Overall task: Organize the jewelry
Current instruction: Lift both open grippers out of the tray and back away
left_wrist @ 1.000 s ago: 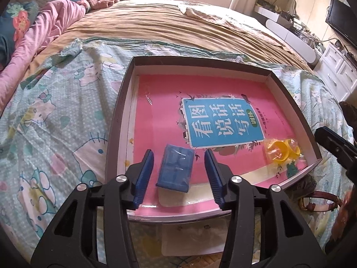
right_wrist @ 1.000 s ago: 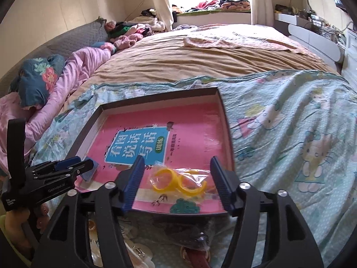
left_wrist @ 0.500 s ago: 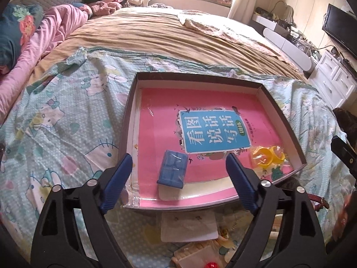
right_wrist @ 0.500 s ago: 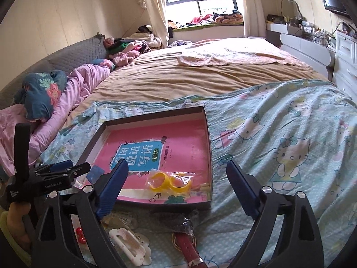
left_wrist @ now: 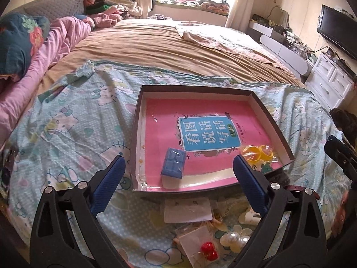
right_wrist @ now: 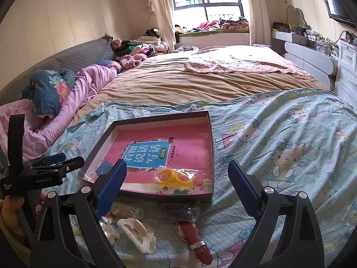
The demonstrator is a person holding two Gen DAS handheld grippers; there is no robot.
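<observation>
A dark shallow box (left_wrist: 136,134) (right_wrist: 212,156) with a pink book as its floor lies on the bed. In it lie a small blue case (left_wrist: 173,162) near the front left and a clear bag of yellow rings (left_wrist: 257,153) (right_wrist: 176,176) at the front right. My left gripper (left_wrist: 178,183) is open and empty, in front of the box. My right gripper (right_wrist: 177,185) is open and empty, above the box's front edge. Loose on the sheet before the box lie white earring cards (left_wrist: 187,208), a red bead piece (left_wrist: 208,250), pearl pieces (left_wrist: 234,237), a white hair claw (right_wrist: 136,230) and a red-strap watch (right_wrist: 196,239).
The box sits on a Hello Kitty sheet (right_wrist: 279,151) over a brown blanket (left_wrist: 167,47). Pink bedding and a floral pillow (left_wrist: 20,38) lie at the left. White drawers (left_wrist: 330,82) and a TV (left_wrist: 337,31) stand at the right. The left gripper also shows in the right wrist view (right_wrist: 42,169).
Both grippers have opened wide and pulled back from the box. The blue case and the bag of yellow rings now lie free in the box. More loose jewelry shows in front.
</observation>
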